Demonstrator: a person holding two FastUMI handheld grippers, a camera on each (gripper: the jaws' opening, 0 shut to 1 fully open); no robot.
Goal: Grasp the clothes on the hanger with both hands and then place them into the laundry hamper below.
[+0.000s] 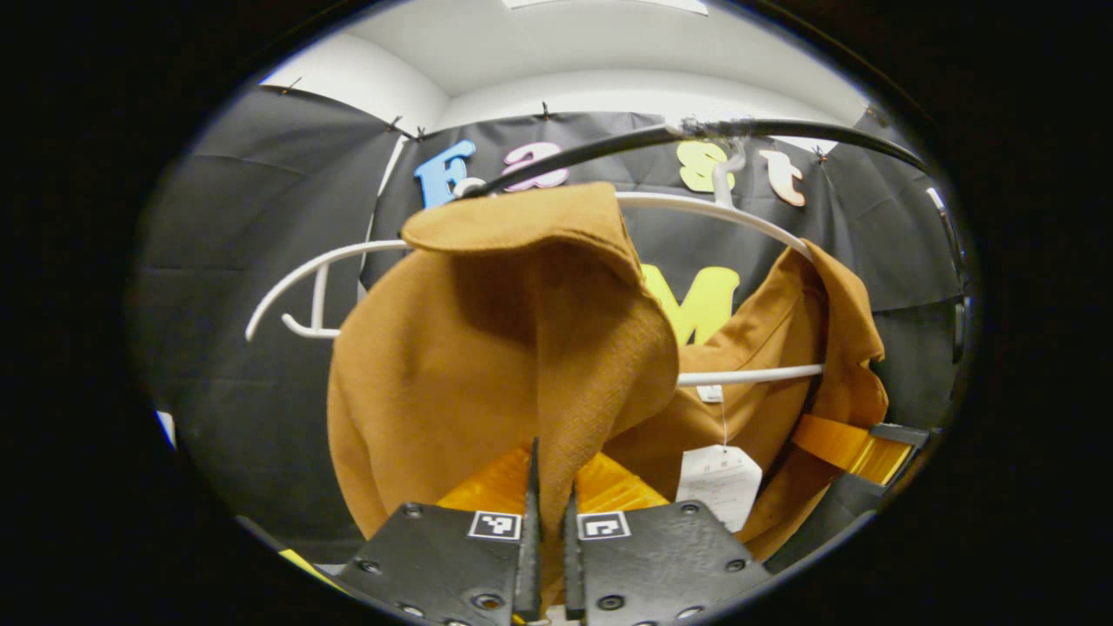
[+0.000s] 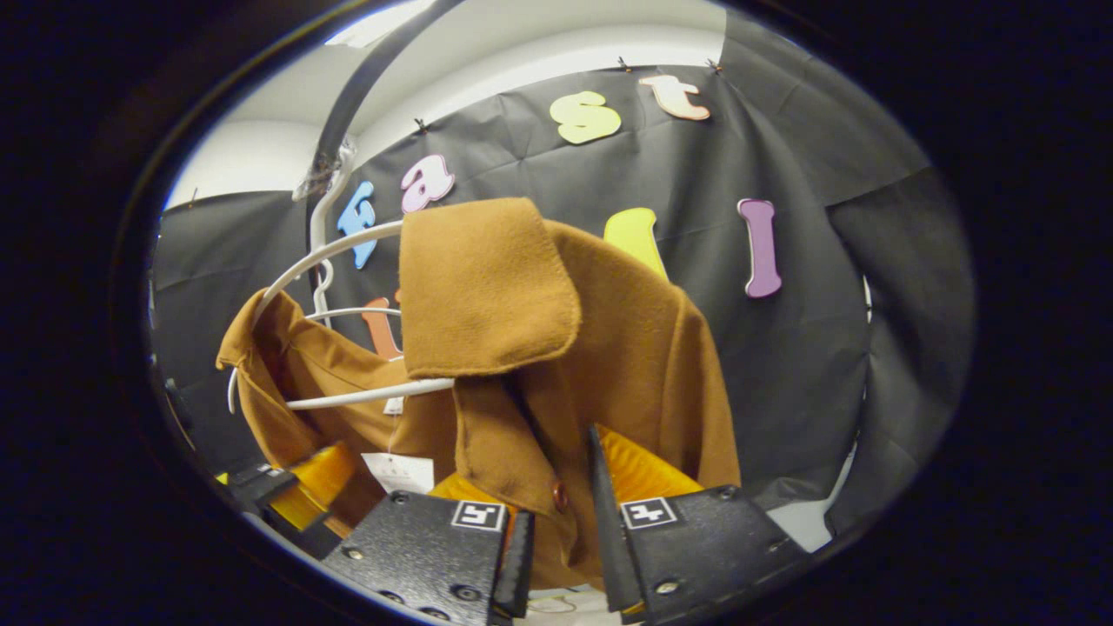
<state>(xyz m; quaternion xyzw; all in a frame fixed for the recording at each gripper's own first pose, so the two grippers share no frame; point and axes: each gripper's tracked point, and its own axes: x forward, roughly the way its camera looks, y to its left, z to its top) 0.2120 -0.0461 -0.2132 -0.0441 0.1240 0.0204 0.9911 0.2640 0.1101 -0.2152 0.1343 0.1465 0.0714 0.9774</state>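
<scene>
Between both claws' fingers: coat [image 1: 487,365] | left claw [image 1: 549,513] clenched on its fabric | right claw [image 2: 556,513] grips front edge | above: hanger [image 1: 713,213], rail [image 1: 783,130]

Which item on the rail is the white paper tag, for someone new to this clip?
Find the white hanger under the dark rail; a brown coat drapes over it. Inside the open coat, below the hanger's lower bar, the paper tag dangles on a thin string, the one pale flat card against brown cloth.
</scene>
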